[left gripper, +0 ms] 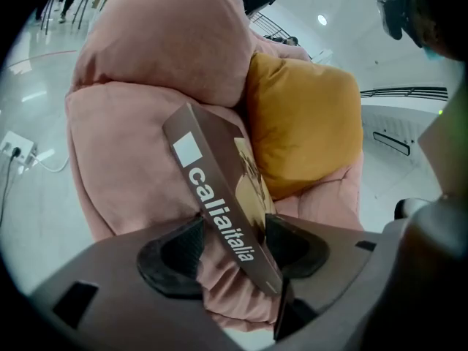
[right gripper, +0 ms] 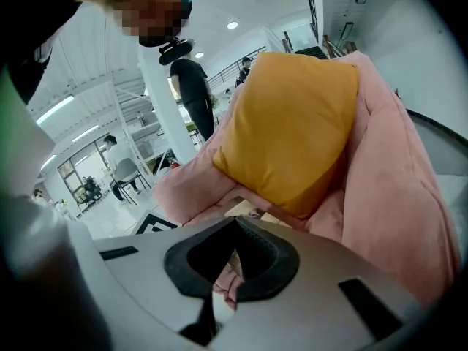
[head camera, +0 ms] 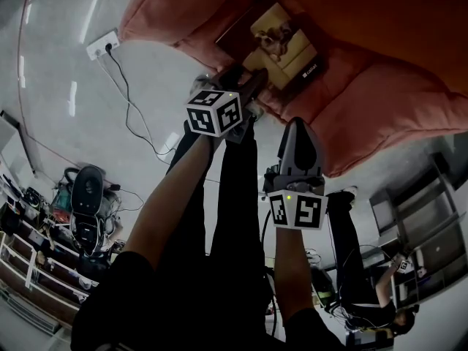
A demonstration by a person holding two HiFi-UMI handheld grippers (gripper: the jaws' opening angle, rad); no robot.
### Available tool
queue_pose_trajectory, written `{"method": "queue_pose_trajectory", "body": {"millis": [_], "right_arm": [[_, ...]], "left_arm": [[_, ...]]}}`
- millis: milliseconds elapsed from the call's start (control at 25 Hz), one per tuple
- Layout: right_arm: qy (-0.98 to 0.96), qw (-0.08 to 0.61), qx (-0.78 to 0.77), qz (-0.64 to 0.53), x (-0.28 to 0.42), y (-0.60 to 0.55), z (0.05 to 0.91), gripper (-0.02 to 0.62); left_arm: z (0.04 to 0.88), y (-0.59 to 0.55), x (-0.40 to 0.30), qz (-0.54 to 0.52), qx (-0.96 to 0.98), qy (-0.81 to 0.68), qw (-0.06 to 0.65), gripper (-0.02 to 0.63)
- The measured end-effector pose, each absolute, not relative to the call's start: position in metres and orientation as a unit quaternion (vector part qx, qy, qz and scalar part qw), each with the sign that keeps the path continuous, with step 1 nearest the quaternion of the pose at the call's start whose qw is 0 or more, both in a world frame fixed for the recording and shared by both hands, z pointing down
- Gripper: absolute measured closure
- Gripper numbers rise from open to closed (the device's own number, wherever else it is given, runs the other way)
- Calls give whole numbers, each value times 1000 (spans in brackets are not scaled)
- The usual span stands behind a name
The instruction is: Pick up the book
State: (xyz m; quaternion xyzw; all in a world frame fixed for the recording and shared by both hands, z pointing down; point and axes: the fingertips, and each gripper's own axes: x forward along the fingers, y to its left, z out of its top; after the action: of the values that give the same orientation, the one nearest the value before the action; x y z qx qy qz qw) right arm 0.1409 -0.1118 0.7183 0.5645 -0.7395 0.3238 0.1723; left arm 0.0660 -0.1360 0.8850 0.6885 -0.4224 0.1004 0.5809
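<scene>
My left gripper [left gripper: 234,234] is open astride the book [left gripper: 219,203], which lies on the pink sofa [left gripper: 131,123] against the mustard cushion [right gripper: 292,123]. My right gripper [right gripper: 235,229] is closed and empty. "calia italia" on the spine shows only in the left gripper view.

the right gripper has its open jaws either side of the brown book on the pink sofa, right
No: it is the left gripper whose open jaws stand either side of the brown book on the pink sofa, as the left gripper view shows. The right gripper is shut, with nothing between its jaws.
</scene>
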Motion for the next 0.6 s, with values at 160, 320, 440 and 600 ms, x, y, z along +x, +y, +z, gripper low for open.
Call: {"method": "queue_pose_trajectory", "body": {"millis": [160, 320, 440, 600], "right_arm": [[-736, 175, 566, 327, 144, -110, 721, 594], [-738, 176, 563, 327, 146, -111, 723, 593], [-738, 176, 563, 327, 147, -111, 724, 594], [-736, 173, 565, 331, 148, -108, 723, 593]], "left_arm": [[886, -143, 70, 98, 689, -423, 581, 344], [887, -143, 70, 100, 688, -427, 579, 344], [886, -145, 71, 99, 684, -428, 582, 344], [888, -151, 72, 95, 673, -432, 592, 344]]}}
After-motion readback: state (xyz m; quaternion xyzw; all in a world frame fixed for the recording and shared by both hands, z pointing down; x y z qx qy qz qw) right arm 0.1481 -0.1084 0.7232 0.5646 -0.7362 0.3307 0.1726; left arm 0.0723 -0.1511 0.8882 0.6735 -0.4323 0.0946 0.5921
